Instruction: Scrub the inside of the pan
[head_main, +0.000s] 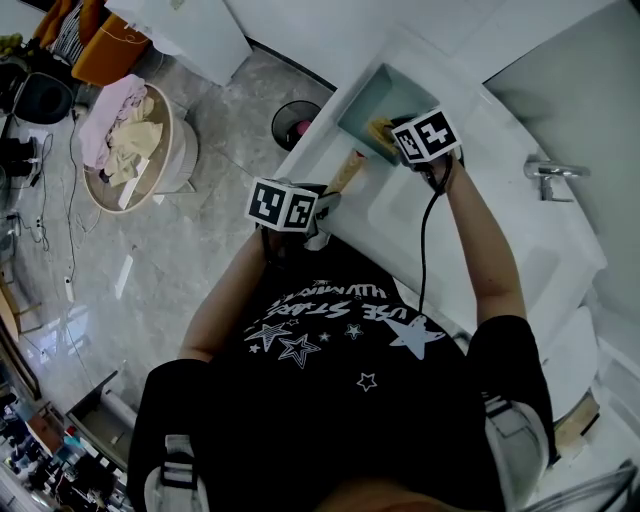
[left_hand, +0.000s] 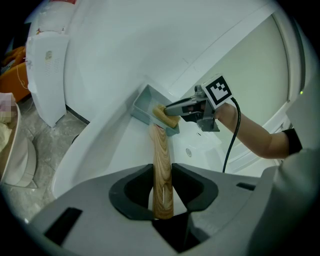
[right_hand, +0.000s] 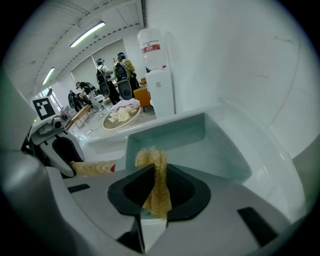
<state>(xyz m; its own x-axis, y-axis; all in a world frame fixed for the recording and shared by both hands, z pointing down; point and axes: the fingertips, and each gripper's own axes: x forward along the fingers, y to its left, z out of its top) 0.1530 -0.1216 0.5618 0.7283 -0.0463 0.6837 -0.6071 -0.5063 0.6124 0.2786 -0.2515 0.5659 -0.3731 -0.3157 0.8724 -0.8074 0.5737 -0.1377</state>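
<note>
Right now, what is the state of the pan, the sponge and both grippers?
Pan: open side up, held by its handle.
Sponge: pinched, squeezed thin, at the pan's inside.
Left gripper: shut on handle.
Right gripper: shut on sponge.

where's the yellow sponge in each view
Head view: sponge at upper centre, inside the teal pan.
Left gripper view: sponge at centre, at the pan's near edge, above the wooden handle.
Right gripper view: sponge at lower centre, before the pan.
Shared landmark: the teal pan.
</note>
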